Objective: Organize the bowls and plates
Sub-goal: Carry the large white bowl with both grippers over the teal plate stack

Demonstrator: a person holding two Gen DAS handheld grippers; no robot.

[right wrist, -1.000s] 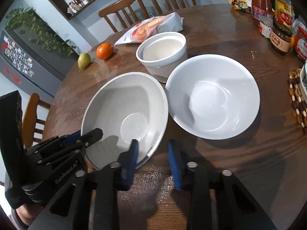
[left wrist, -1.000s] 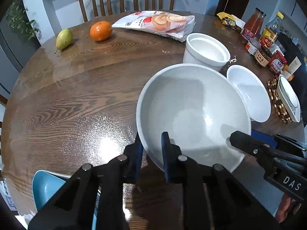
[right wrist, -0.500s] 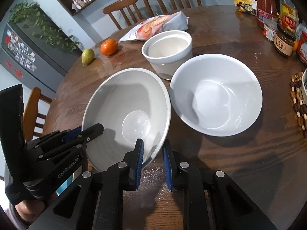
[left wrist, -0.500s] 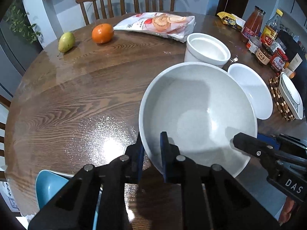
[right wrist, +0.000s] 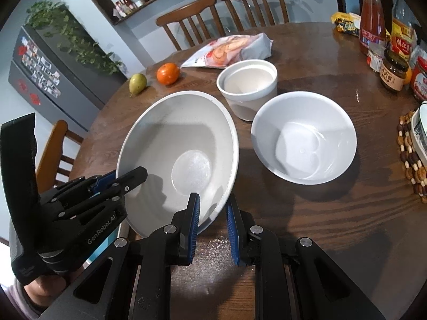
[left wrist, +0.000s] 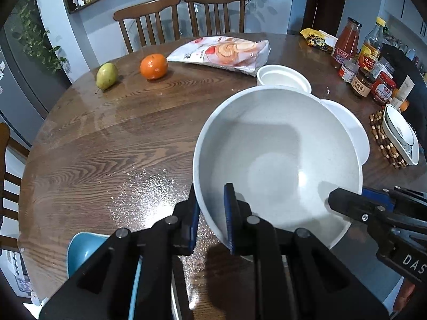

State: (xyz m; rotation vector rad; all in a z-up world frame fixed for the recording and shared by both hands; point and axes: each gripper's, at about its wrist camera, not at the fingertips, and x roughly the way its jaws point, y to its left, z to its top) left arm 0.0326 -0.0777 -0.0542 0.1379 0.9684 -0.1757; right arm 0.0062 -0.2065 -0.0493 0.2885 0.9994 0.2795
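**Two grippers carry the big bowl toward its neighbour**

The large speckled bowl hangs tilted above the round wooden table, pinched at its near rim by both tools — the left gripper clamps the rim on one side, the right gripper on the other, each with one pad inside the bowl and one outside. The step in hand looks like the carry. A smaller white bowl sits just beside it, with a straight-sided white pot behind; stacking would likely call for levelling the big bowl and setting it down evenly, both hands letting go together.

The table is glossy dark wood — a pear, an orange, a snack bag and jars lie around. Wooden chairs and a grey-blue wall stand beyond.
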